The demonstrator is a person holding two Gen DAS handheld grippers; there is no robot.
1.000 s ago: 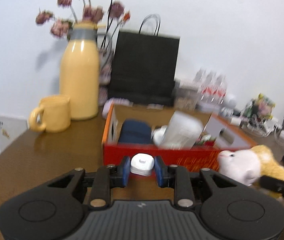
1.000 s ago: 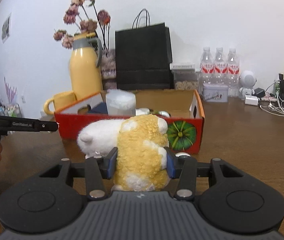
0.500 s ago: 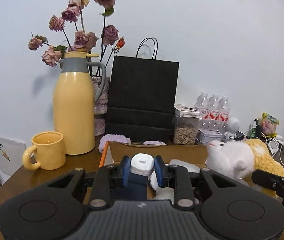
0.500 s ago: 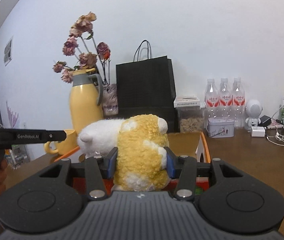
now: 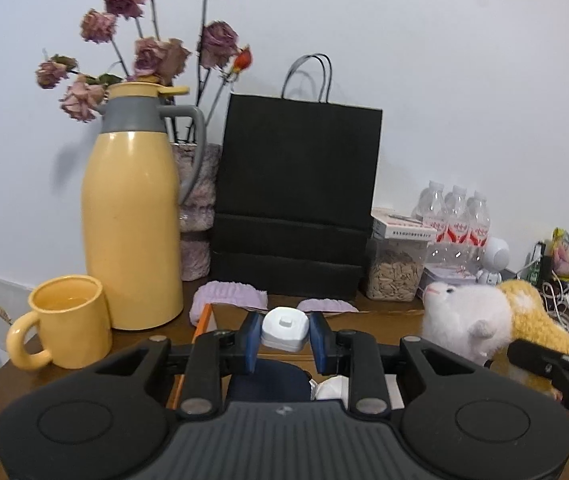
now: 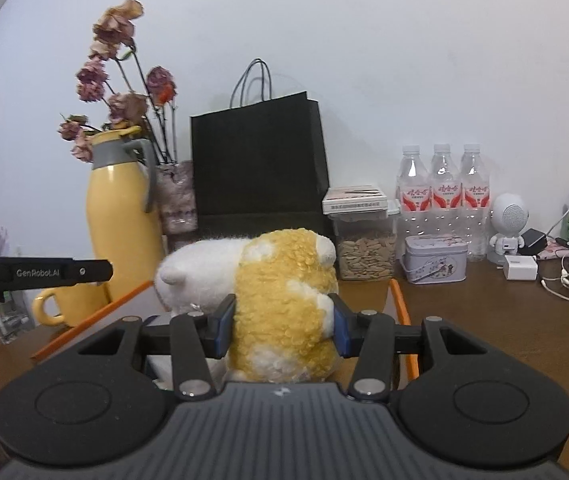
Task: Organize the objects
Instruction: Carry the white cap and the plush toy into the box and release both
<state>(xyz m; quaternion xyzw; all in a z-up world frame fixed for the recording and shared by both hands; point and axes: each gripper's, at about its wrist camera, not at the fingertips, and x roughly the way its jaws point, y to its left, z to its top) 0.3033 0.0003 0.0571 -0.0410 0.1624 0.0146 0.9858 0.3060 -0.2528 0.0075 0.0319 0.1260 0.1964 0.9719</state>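
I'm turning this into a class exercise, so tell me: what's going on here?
A person is tidying a table with a handheld gripper in each hand. The left gripper is shut on a small white plastic piece; the right gripper is shut on a yellow-and-white plush toy. Both are held above an open cardboard box, nothing released yet.

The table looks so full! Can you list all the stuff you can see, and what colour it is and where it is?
plush toy: 1, yellow and white, held in right gripper
small case: 1, white, held in left gripper
box: 1, orange-edged, under both grippers
thermos: 1, yellow, back left
mug: 1, yellow, beside thermos
dried roses: one bunch, dusty pink, behind thermos
paper bag: 1, black, centre back
water bottles: 3, clear, back right
seed jar: 1, clear, beside bag
tin: 1, pale, before bottles
left gripper: black, shut
right gripper: black, shut
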